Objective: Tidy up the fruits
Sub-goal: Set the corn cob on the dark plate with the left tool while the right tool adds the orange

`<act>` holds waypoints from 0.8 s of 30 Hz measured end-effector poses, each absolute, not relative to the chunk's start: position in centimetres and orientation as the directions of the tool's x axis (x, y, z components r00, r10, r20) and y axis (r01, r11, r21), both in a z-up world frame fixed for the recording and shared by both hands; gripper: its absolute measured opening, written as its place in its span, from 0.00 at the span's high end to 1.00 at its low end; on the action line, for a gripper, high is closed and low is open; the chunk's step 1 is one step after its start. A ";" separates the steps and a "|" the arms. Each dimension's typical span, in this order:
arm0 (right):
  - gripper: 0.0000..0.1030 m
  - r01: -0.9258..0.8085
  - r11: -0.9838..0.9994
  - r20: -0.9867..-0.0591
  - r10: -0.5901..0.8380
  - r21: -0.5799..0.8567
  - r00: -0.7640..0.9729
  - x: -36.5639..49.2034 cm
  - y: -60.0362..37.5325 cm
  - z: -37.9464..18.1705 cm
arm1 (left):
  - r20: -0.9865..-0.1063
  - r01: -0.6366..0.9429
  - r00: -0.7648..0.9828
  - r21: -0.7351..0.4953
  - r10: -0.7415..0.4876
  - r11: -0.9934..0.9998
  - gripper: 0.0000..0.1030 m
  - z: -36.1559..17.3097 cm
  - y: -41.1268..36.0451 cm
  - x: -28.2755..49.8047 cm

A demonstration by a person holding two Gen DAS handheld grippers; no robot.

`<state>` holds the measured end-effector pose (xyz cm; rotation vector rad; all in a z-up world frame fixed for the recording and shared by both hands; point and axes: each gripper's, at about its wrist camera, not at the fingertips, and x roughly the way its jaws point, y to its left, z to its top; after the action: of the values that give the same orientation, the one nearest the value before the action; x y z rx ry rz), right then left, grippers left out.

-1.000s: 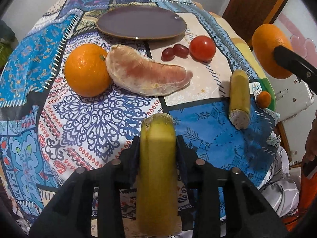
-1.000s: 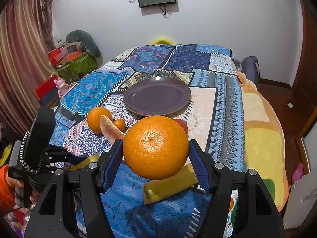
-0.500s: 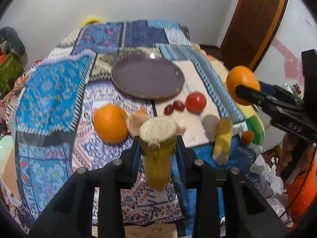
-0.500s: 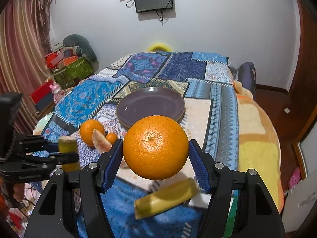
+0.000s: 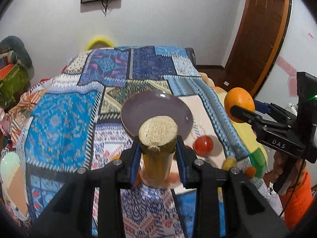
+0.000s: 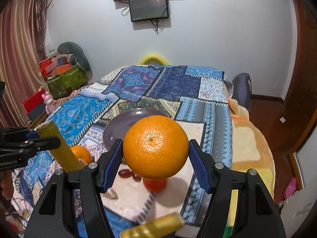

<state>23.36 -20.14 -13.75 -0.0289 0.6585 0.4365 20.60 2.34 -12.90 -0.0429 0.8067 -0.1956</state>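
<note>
**Both your grippers are loaded above the table**

Your left gripper point(image 5: 158, 154) is clamped on a yellow-green sugarcane piece point(image 5: 157, 148), its pale cut end facing the camera and its length tilted up off the patterned tablecloth point(image 5: 65, 119). Your right gripper point(image 6: 155, 158) is closed on a large orange point(image 6: 156, 147), blue pads pressing its two sides, held in the air over the near part of the table.

Beyond both loads the purple plate point(image 5: 142, 107) lies bare at the table's middle. Near its front rim sit a red tomato point(image 5: 203, 145) and some dark grapes point(image 6: 125, 173). A second orange point(image 6: 80, 153) rests to the plate's left, behind the held cane. Another sugarcane piece point(image 6: 152, 228) lies on the near edge of the cloth, blurred.
</note>
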 end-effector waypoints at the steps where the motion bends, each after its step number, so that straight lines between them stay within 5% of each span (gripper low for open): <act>1: 0.39 -0.401 0.909 -0.597 0.383 0.111 0.705 23.6 -20.2 -13.8 | -0.709 0.157 0.680 -0.110 -0.188 0.982 0.68 -12.8 2.4 21.1; 24: 0.39 -0.454 0.891 -0.702 0.318 -0.008 0.637 32.5 -15.1 -18.8 | -0.771 0.146 0.607 -0.130 -0.192 0.981 0.68 -17.4 2.9 31.9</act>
<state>32.47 -15.09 -18.85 -0.1905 0.7620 0.4435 31.91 2.94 -17.42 -0.0558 0.8980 -0.1955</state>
